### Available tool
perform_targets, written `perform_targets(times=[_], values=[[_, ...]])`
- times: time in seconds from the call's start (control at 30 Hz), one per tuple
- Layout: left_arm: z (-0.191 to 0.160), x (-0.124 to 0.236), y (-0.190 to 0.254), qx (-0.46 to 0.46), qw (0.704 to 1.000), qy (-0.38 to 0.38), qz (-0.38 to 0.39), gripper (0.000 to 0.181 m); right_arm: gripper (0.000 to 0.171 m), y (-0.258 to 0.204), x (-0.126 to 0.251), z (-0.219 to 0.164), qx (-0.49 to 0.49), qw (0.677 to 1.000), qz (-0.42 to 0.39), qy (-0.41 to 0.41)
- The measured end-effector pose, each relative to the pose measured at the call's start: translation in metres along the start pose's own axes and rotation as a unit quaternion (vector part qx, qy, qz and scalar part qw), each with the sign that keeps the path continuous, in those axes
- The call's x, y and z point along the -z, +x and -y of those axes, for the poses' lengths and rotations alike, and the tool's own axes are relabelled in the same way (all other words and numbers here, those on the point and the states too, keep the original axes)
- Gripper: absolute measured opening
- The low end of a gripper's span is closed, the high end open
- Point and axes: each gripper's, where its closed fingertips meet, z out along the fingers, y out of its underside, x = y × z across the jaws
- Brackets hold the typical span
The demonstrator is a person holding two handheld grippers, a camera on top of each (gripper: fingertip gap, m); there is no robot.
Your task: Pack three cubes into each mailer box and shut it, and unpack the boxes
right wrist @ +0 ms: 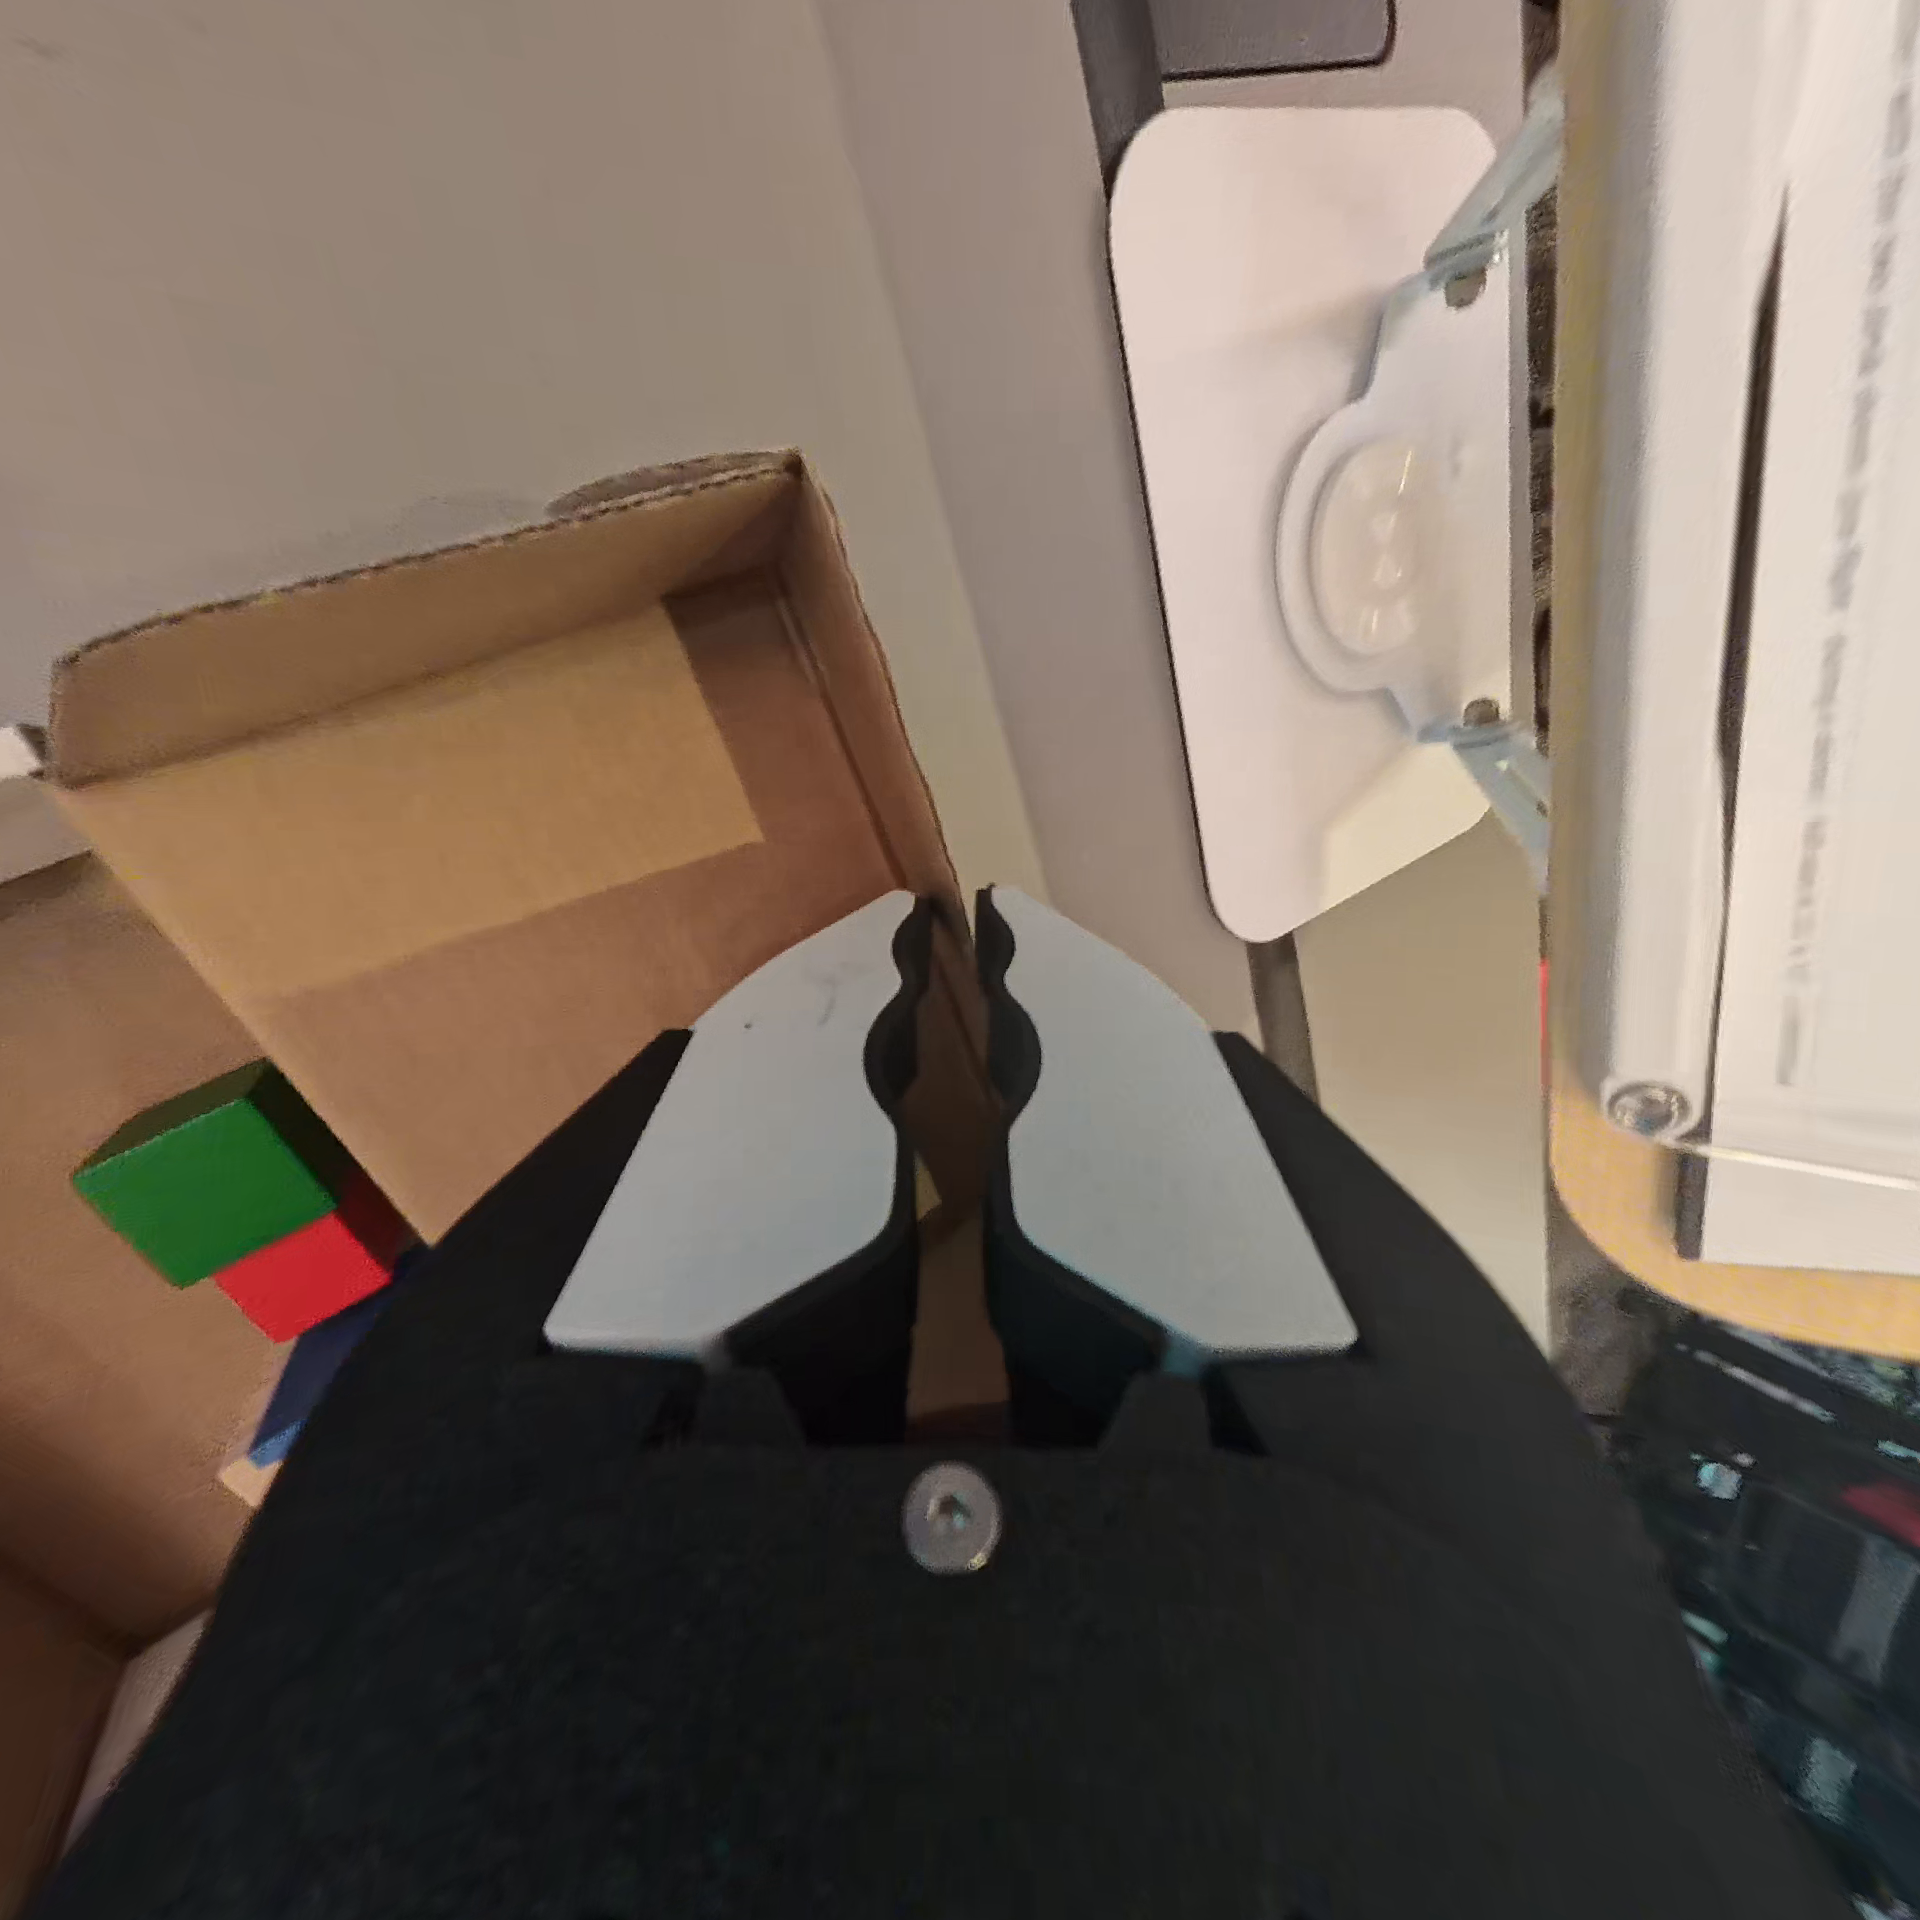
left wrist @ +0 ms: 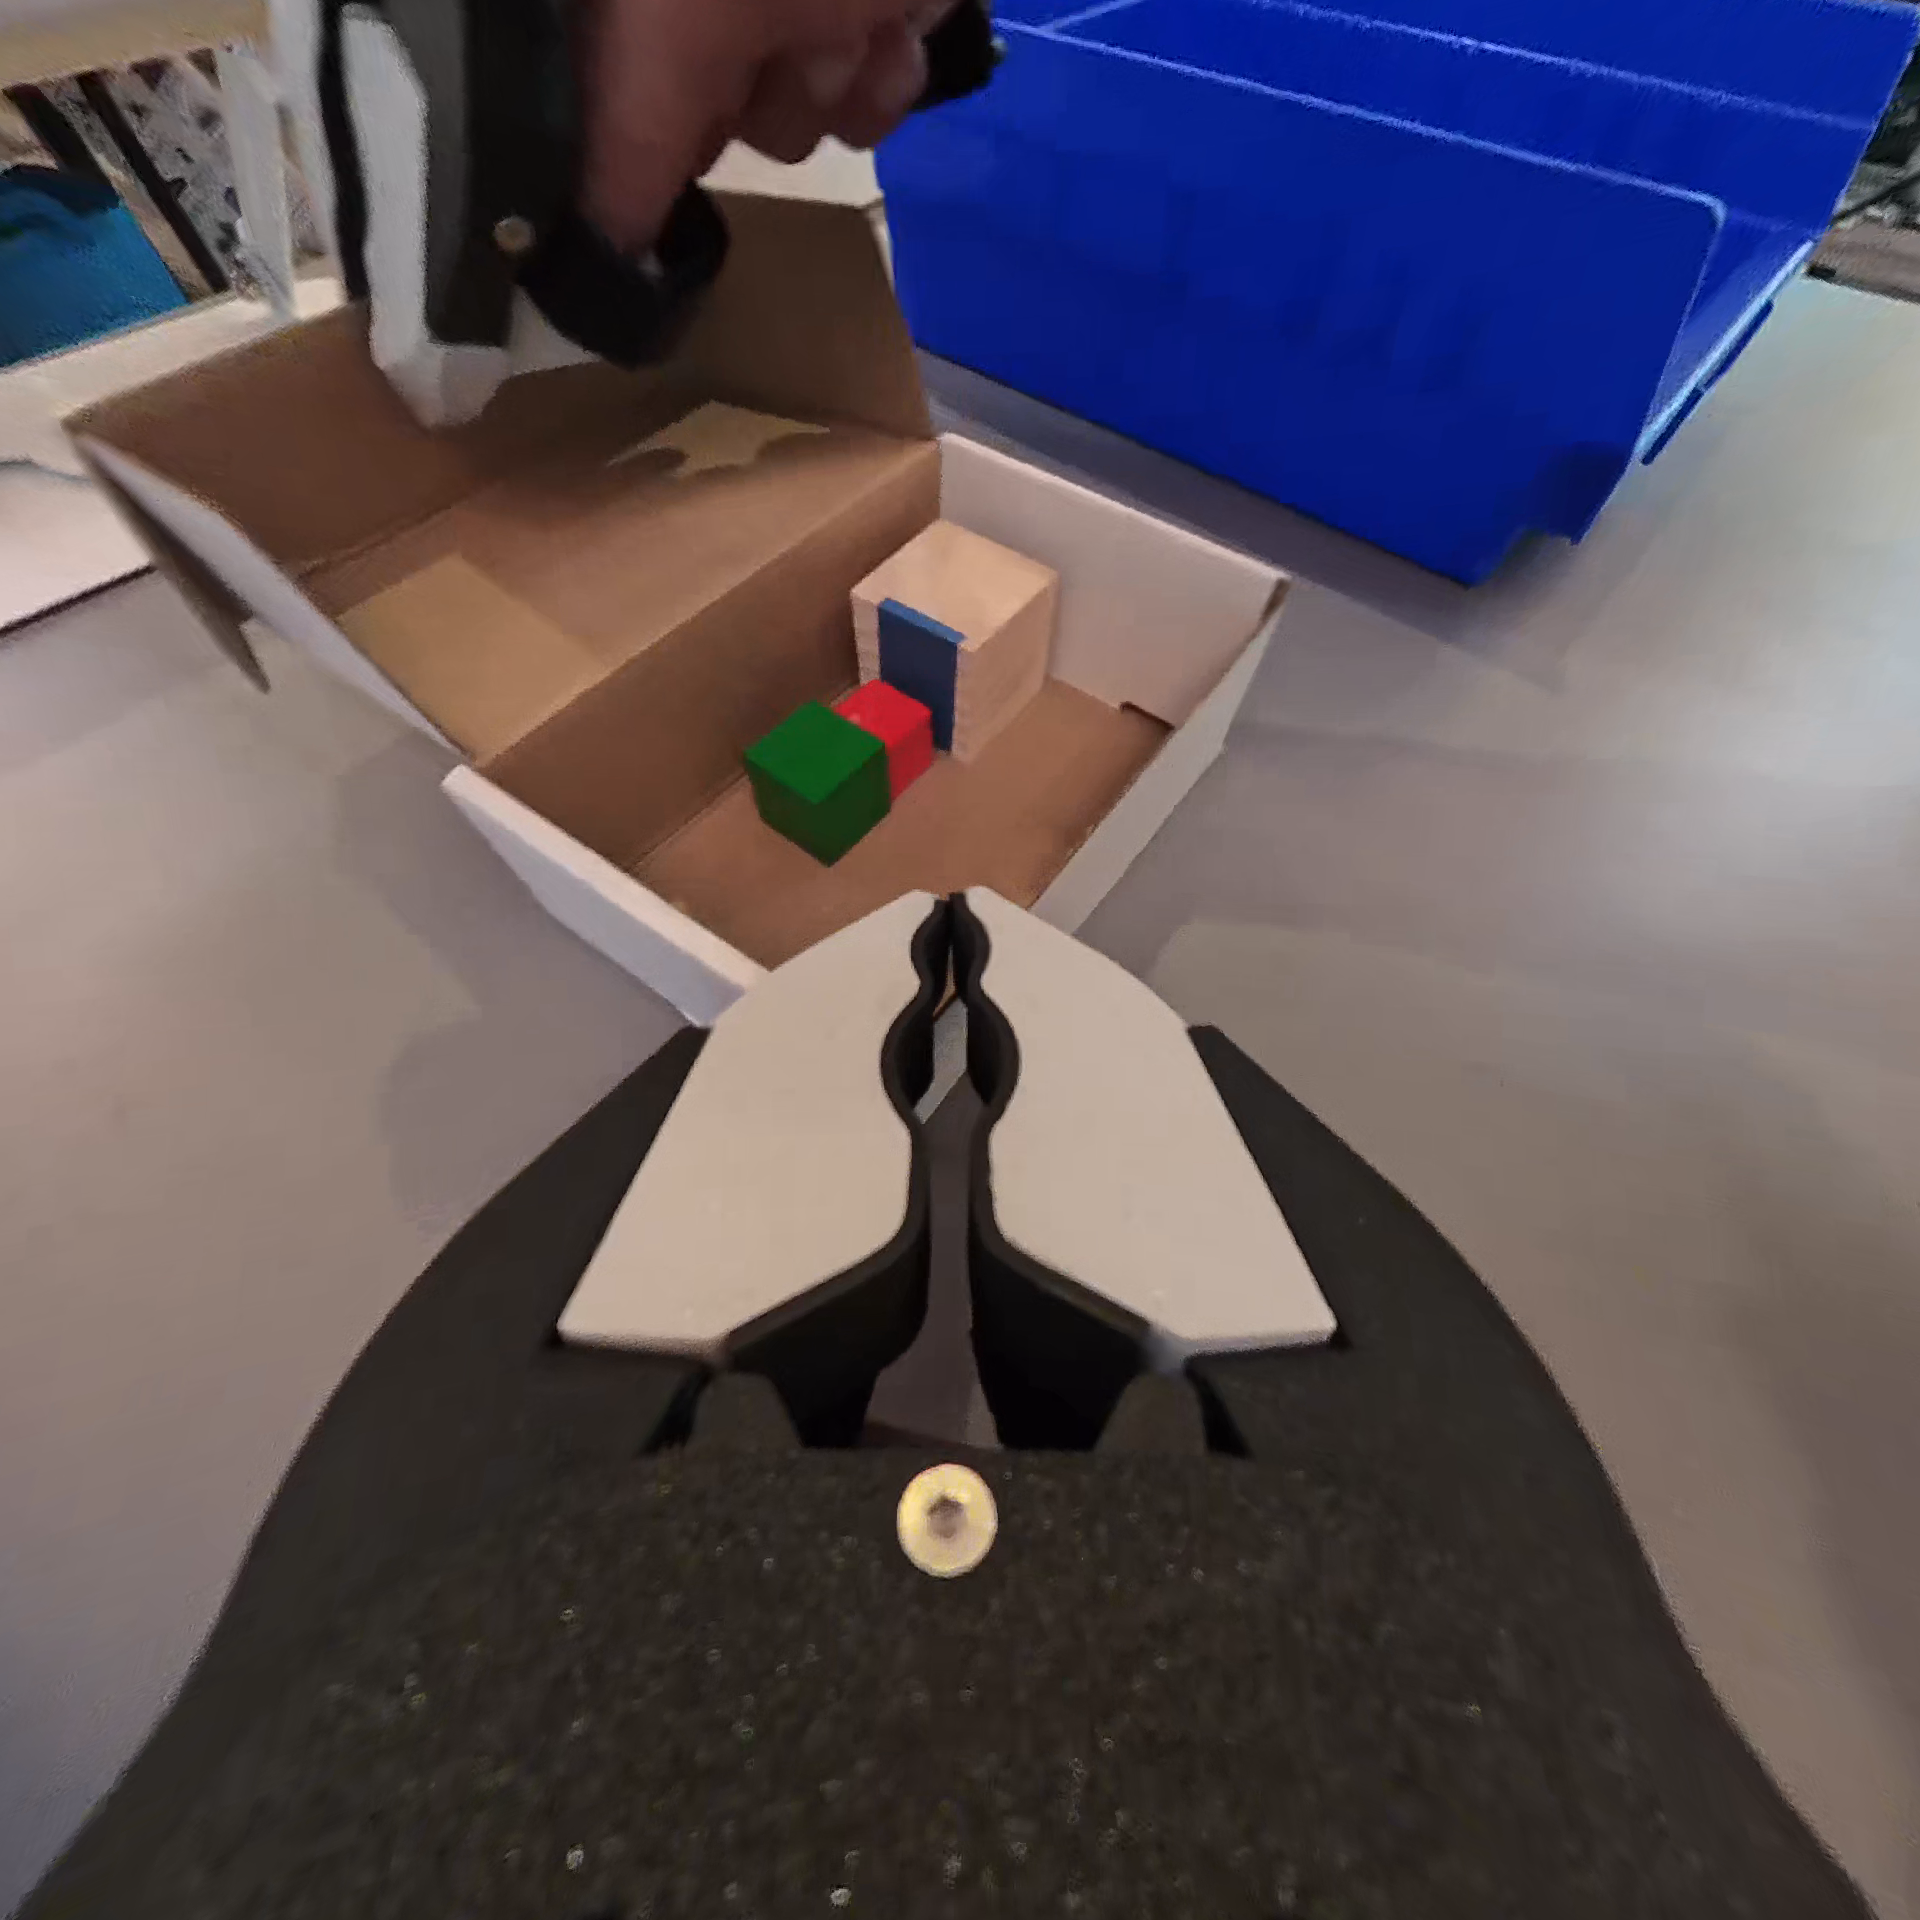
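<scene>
An open white mailer box with a brown inside stands on the grey table. In it lie a green cube, a red cube touching it, and a larger pale wooden cube with a blue face behind them. My left gripper is shut, its tips over the box's near corner. My right gripper is shut on the edge of the raised lid. It shows at the lid's far side in the left wrist view, held by a hand. The green cube and red cube lie lower left.
A large blue plastic bin stands behind the box on the right. A sheet of white paper lies at the left edge. Beyond the lid, the right wrist view shows a white mounting plate and a wooden desk edge. There is about 20 cm between the tips of the two grippers.
</scene>
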Motion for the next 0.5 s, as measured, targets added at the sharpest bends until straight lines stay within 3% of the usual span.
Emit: perform_targets(times=[0.13,0.17,0.2,0.23,0.37,0.5], values=[[0.004,-0.002,0.015,-0.018,0.999,0.01,-0.03,0.003,0.013,-0.008,-0.006,0.019,0.053,0.998,-0.022,0.004],[0.008,0.0,0.017,-0.027,0.999,0.022,-0.039,0.017,0.015,-0.007,-0.006,0.021,0.043,0.999,-0.031,-0.002],[0.014,0.004,0.02,-0.04,0.997,0.041,-0.058,0.043,0.018,-0.006,-0.004,0.023,0.03,0.999,-0.036,-0.001],[0.02,0.009,0.02,-0.052,0.995,0.062,-0.067,0.055,0.025,-0.006,0.001,0.026,0.017,0.999,-0.038,0.008],[0.045,0.029,-0.007,-0.029,0.991,0.125,-0.043,0.058,0.037,0.008,0.049,0.027,-0.036,0.994,-0.085,0.063],[0.024,0.015,-0.009,-0.028,0.994,0.066,-0.078,0.061,0.039,0.007,0.111,0.006,-0.118,0.98,-0.1,0.123]])
